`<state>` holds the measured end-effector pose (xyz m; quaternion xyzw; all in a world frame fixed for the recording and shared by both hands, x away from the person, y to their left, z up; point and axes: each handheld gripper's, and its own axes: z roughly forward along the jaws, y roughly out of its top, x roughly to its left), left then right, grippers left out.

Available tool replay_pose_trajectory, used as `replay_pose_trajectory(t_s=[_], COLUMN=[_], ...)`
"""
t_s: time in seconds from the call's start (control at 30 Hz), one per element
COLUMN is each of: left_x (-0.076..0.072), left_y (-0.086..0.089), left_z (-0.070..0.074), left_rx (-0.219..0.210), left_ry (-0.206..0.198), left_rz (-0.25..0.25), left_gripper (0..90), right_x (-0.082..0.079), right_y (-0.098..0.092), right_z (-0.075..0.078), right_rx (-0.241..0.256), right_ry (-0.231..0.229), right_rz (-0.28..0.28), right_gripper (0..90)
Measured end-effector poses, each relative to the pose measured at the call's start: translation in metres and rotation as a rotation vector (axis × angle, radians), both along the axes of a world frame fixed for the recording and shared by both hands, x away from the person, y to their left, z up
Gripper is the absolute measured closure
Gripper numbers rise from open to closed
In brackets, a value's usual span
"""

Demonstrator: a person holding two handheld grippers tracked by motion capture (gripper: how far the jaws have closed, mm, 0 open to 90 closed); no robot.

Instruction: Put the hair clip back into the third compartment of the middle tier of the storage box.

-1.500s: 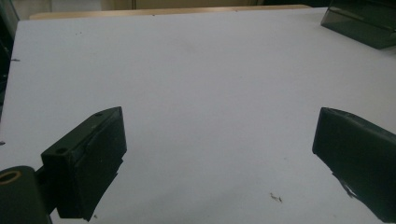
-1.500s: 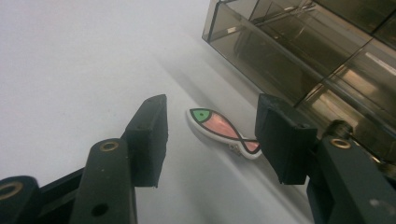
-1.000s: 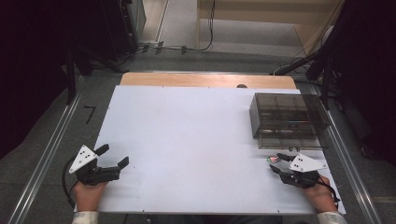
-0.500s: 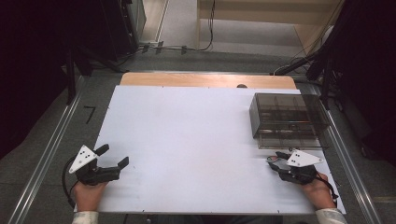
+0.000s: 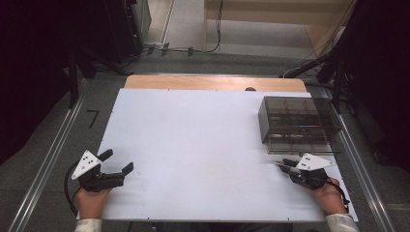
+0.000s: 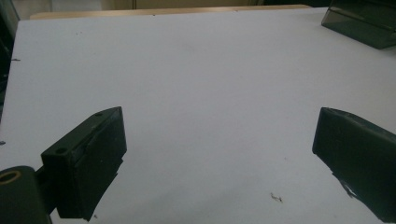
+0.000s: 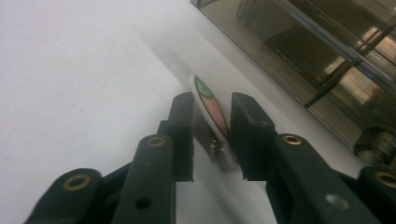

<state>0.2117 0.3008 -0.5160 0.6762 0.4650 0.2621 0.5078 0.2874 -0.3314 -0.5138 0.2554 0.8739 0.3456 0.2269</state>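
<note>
My right gripper point(image 5: 283, 164) rests at the table's near right, just in front of a smoked clear drawer box point(image 5: 297, 118). In the right gripper view its jaws point(image 7: 213, 103) stand close together on a small flat white disc point(image 7: 208, 95) printed in green and red, held edge-on, with a small metal part below it. The drawer box point(image 7: 322, 56) lies just beyond and to the right. My left gripper point(image 5: 117, 161) sits at the near left, open wide, with only bare white table between its jaws point(image 6: 219, 140).
The white table top point(image 5: 193, 140) spreads between the two hands. A wooden strip point(image 5: 212, 83) runs along its far edge. Metal rails flank both sides, and cables lie on the floor beyond. The box's corner point(image 6: 364, 23) is far from the left gripper.
The right gripper has shifted slightly left and away from the person, staying in front of the box. The left gripper has stayed put.
</note>
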Motion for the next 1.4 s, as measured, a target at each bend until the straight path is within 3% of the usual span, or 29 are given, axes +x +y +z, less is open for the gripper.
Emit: replay_pose_trajectory(t_s=[0.23, 0.43, 0.6, 0.8, 1.0, 1.3, 1.4], left_x=[0.000, 0.000, 0.000, 0.000, 0.000, -0.001, 0.000], left_y=[0.000, 0.000, 0.000, 0.000, 0.000, 0.000, 0.001], left_z=[0.000, 0.000, 0.000, 0.000, 0.000, 0.000, 0.000], left_rx=[0.001, 0.000, -0.001, -0.005, -0.006, -0.008, -0.009], left_ry=[0.000, -0.001, -0.001, -0.005, -0.006, -0.006, -0.007], left_rz=[0.000, -0.001, -0.002, -0.005, -0.004, -0.003, -0.004], left_gripper=[3.3, 3.3, 3.3, 3.3, 3.3, 3.3, 3.3], right_x=[0.002, 0.001, -0.002, -0.007, -0.018, -0.029, -0.032], right_y=[-0.001, -0.001, 0.001, -0.003, -0.010, -0.029, -0.036], right_z=[0.000, 0.000, 0.000, 0.002, 0.009, 0.016, 0.021], right_rx=[0.012, 0.011, -0.007, -0.005, -0.002, 0.045, 0.090], right_ry=[0.018, 0.007, -0.023, -0.025, -0.069, -0.123, -0.147], right_rz=[-0.006, -0.023, -0.032, -0.036, -0.018, -0.029, -0.028], right_gripper=[76.6, 79.1, 79.5, 79.5, 79.5, 79.5, 79.5])
